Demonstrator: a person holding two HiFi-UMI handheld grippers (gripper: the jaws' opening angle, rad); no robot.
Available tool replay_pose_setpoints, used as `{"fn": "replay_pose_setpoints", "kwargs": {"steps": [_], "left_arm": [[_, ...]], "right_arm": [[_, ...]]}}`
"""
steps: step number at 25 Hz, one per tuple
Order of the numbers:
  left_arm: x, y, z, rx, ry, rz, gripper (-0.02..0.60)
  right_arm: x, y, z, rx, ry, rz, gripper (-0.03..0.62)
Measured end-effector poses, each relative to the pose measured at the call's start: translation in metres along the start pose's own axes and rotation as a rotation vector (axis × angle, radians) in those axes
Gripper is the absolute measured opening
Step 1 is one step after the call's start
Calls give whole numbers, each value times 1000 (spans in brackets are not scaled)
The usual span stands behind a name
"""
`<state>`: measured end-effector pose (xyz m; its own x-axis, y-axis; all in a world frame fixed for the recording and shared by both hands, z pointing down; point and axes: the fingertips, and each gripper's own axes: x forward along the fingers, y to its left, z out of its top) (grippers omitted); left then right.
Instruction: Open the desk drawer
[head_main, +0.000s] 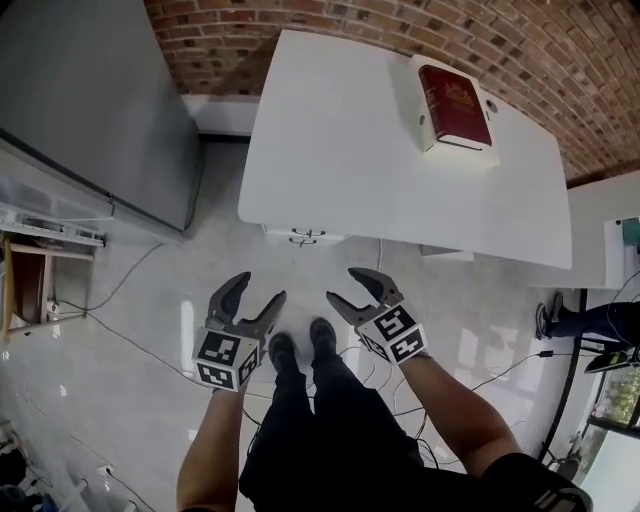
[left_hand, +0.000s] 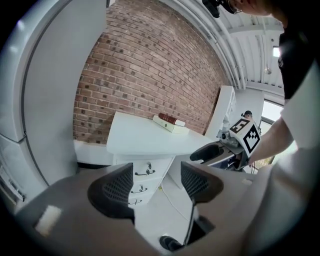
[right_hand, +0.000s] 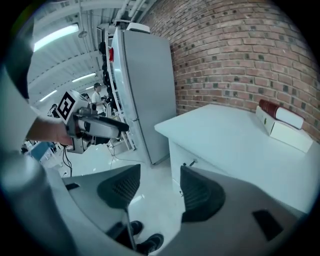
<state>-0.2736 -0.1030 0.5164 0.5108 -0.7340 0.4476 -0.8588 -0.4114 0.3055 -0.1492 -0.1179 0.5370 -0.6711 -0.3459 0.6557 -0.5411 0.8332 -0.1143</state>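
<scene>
A white desk (head_main: 360, 150) stands ahead of me against a brick wall. Its drawer stack (left_hand: 142, 182) sits under the left end, with dark handles (head_main: 307, 236), and all drawers look closed. My left gripper (head_main: 246, 300) is open and empty, held above the floor well short of the desk. My right gripper (head_main: 352, 288) is open too, level with the left one. In the left gripper view three drawer fronts show between the jaws. In the right gripper view the desk corner (right_hand: 172, 131) and one handle (right_hand: 190, 163) show.
A dark red book (head_main: 454, 103) lies on a white box (head_main: 455, 145) at the desk's far right. A grey cabinet (head_main: 90, 110) stands to the left. Cables (head_main: 120, 330) trail over the glossy floor. A wooden shelf (head_main: 30, 290) is at the far left.
</scene>
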Motion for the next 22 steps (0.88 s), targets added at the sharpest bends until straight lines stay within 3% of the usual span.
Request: {"fn": "replay_pose_setpoints", "kwargs": {"steps": [14,22], "left_arm": [[86,55,-83,44,54,-38,304],[111,81,-102,112,79,-21,299]], "right_arm": [[113,-37,-65,25,-16,-77,255],[156,-66,-77,-140,14,-104,242]]}}
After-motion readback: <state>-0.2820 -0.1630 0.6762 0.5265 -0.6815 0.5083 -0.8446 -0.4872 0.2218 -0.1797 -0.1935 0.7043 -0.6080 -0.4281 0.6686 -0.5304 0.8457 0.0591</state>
